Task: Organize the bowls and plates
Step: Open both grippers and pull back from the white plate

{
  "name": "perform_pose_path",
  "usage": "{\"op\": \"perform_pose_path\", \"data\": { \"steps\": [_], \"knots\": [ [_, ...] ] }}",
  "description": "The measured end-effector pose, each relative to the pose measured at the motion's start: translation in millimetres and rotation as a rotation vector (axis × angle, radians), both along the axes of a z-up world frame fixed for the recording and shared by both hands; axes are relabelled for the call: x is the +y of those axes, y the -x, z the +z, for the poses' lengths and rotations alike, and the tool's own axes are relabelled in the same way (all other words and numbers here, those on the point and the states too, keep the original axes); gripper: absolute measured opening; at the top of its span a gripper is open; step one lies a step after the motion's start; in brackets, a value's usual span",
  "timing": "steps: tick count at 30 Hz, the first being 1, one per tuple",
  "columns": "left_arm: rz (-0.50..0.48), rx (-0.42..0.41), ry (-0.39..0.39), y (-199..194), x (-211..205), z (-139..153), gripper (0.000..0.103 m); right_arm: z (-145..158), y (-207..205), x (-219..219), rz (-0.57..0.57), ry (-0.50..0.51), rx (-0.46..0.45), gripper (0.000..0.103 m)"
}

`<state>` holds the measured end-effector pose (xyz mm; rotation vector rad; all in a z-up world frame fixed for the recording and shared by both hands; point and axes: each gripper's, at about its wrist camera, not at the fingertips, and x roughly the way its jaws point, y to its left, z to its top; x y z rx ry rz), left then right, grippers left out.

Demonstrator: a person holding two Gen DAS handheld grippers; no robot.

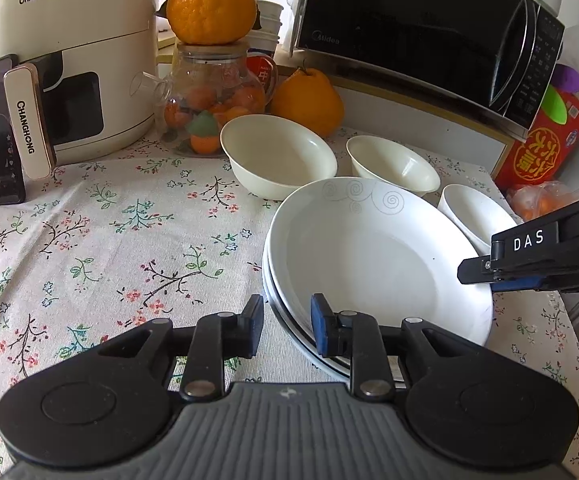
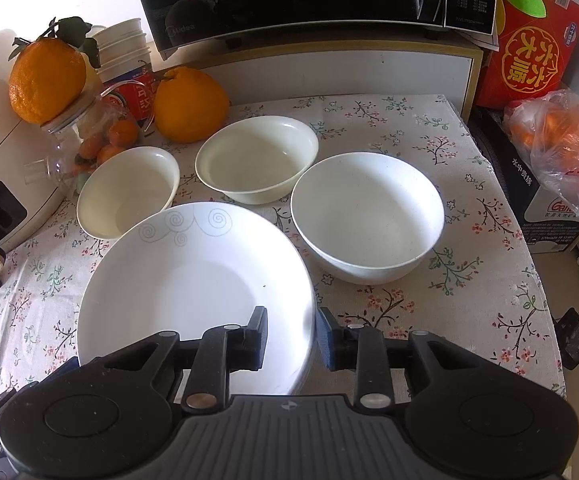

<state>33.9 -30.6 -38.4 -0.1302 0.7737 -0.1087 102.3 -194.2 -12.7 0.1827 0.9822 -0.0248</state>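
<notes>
Stack of white plates [image 1: 369,256] sits on the floral cloth [image 1: 109,240], three bowls [image 2: 257,158] behind it. Left gripper [image 1: 287,328] straddles the stack's left rim, one finger over the top plate, one outside; a gap shows, pads not pressing. Right gripper [image 2: 291,336] straddles the opposite rim likewise, jaws slightly apart, nothing pinched. The stack lies directly between the two claws, equally near each. Judgement: plates look stacked; bowls not yet nested.
</notes>
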Motion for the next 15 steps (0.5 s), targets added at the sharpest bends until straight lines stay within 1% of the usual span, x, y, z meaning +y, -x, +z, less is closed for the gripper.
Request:
{"op": "perform_pose_path", "data": {
  "steps": [3,4,5,10,12,13,15],
  "knots": [
    [-0.008,0.017,-0.001,-1.8,-0.6,-0.1,0.026,0.9,-0.1,-2.1,-0.007,-0.010,-0.002,0.032],
    [-0.012,0.023,-0.003,-2.3,-0.4,0.2,0.027,1.5,-0.1,-3.0,-0.010,-0.013,-0.003,0.035],
    [-0.014,0.028,-0.003,-2.8,-0.6,0.3,0.030,2.6,0.0,-4.6,-0.018,-0.022,-0.008,0.039],
    [-0.022,0.053,0.006,-3.6,0.6,3.1,0.040,7.8,1.6,-18.6,-0.071,-0.098,-0.024,0.047],
    [-0.021,0.048,0.008,-3.7,0.6,6.9,0.050,9.2,2.6,-26.6,-0.103,-0.127,-0.028,0.051],
    [-0.021,0.042,0.008,-3.7,0.3,9.7,0.053,9.7,3.1,-30.4,-0.122,-0.140,-0.030,0.054],
    [-0.029,0.026,0.001,-4.2,-1.2,15.0,0.064,9.8,3.3,-40.0,-0.167,-0.180,-0.031,0.057]
  ]
}}
